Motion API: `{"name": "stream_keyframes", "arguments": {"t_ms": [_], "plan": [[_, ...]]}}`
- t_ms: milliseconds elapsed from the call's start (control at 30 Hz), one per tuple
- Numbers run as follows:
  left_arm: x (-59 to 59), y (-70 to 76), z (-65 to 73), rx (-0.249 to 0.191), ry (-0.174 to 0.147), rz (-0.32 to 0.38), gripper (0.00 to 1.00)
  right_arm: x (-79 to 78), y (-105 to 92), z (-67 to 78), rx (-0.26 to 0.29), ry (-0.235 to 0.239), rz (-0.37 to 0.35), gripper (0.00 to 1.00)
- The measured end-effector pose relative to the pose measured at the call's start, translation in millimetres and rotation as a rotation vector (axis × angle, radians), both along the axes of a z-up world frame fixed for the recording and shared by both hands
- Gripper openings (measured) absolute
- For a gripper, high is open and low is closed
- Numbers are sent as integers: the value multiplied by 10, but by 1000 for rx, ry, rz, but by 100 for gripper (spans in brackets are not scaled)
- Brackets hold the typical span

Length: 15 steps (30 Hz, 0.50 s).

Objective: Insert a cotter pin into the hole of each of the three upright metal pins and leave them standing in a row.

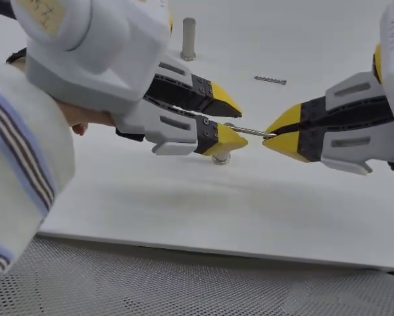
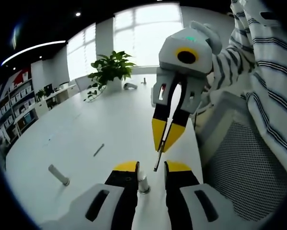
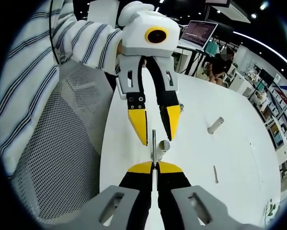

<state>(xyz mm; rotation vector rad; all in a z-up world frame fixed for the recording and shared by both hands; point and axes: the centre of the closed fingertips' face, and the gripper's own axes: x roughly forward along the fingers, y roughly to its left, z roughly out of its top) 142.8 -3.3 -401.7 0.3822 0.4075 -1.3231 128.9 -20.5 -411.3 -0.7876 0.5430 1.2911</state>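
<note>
A short upright metal pin (image 1: 221, 158) stands between the jaws of my left gripper (image 1: 241, 125), which is open around it without clamping. My right gripper (image 1: 266, 136) is shut on a thin cotter pin (image 1: 248, 130), whose free end reaches the top of that metal pin. From the left gripper (image 2: 153, 167), the metal pin (image 2: 142, 182) sits close to one jaw and the cotter pin (image 2: 157, 160) slants down toward it. From the right gripper (image 3: 153, 166), the cotter pin (image 3: 153, 143) points at the metal pin (image 3: 163, 145). A second metal pin (image 1: 188, 39) stands farther back.
A loose cotter pin (image 1: 270, 80) lies on the white board (image 1: 183, 204) beyond the grippers. Perforated grey bench (image 1: 183, 283) runs along the board's near edge. A striped sleeve (image 1: 19, 151) fills the left. A potted plant (image 2: 109, 69) stands at the table's far end.
</note>
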Motion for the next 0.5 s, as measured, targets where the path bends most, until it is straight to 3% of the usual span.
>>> {"name": "stream_keyframes", "arguments": {"t_ms": [167,500], "plan": [[61,43,-67,28,-3,18,23,57,-72,-82,-20,30,-34,0],[149,60,-178,51,20,20,21,134,-179,-257,-41,93,-89,0]]}}
